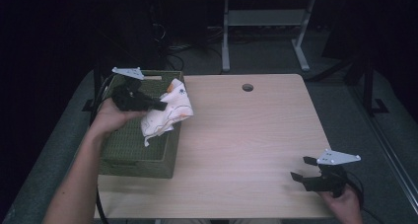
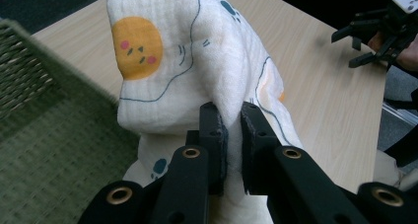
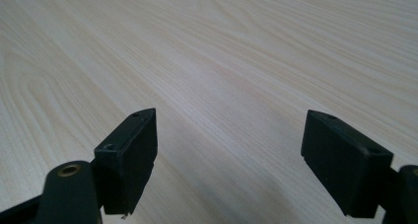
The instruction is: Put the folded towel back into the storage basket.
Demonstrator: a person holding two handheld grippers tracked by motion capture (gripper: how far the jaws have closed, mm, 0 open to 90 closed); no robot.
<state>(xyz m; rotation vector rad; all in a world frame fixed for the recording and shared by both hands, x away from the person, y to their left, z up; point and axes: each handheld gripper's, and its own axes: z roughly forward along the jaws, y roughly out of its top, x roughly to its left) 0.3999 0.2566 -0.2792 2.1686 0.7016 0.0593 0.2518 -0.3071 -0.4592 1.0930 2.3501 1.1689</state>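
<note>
A white cloth (image 1: pixel 166 113) printed with an orange face and blue lines hangs over the right rim of a green woven basket (image 1: pixel 133 150) at the table's left. My left gripper (image 1: pixel 162 105) is shut on a fold of this cloth (image 2: pixel 197 61), its jaws pinching the fabric just above the basket (image 2: pixel 44 150). My right gripper (image 1: pixel 301 168) stands open low over the bare wood near the table's front right corner, its jaws wide apart with nothing between them (image 3: pixel 229 155). In the left gripper view the right gripper (image 2: pixel 357 41) shows far off at the upper right.
The light wooden table (image 1: pixel 246 135) has a round cable hole (image 1: pixel 247 87) near its far edge. Behind the table stands a grey metal desk frame (image 1: pixel 266 26) on a dark floor. A black cable trails from the left gripper down the table's left side.
</note>
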